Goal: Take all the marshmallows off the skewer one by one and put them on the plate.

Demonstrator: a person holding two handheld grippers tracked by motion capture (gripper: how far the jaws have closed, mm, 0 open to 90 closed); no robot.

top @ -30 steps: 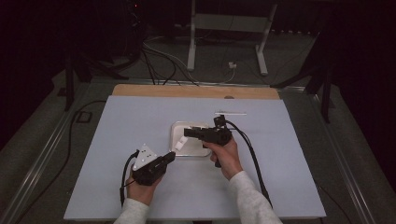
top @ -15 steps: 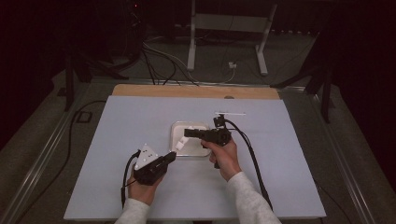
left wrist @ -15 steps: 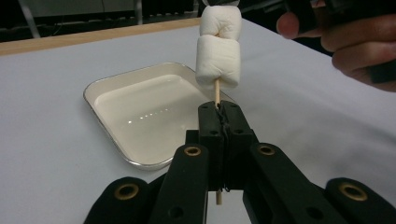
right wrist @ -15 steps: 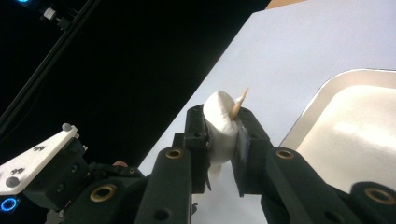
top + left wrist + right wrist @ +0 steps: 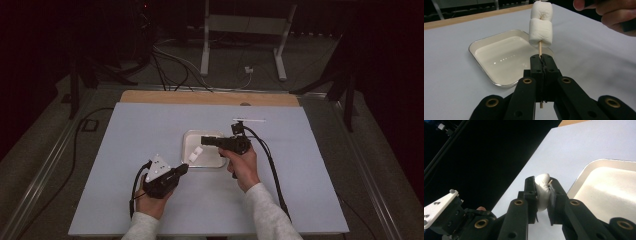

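While the high view gives the layout, it blurs the fine detail: the left gripper (image 5: 181,170) sits near the table's front edge, its tip just at the near-left corner of the white tray (image 5: 218,163), and the right gripper (image 5: 205,140) reaches in level over the tray from the right. Two small white lumps, the marshmallows (image 5: 195,153), show between the two tips, above the tray.

Left gripper view: jaws clenched flat on a thin wooden skewer (image 5: 540,49), which stands upright out of the pads, its lower end poking out beneath them. Two marshmallows (image 5: 540,32) are threaded on it, one stacked on the other, touching. Tray (image 5: 482,42) lies behind, bare and glossy. Fingers of the other hand (image 5: 610,13) at top right.

Right gripper view: the jaws have just been closing, and now pinch a marshmallow (image 5: 542,192) between the pads, squashed narrow. A pointed skewer tip (image 5: 551,181) pokes out of its top. Tray rim (image 5: 584,171) to the right; the left gripper's grey plate (image 5: 439,207) at lower left.
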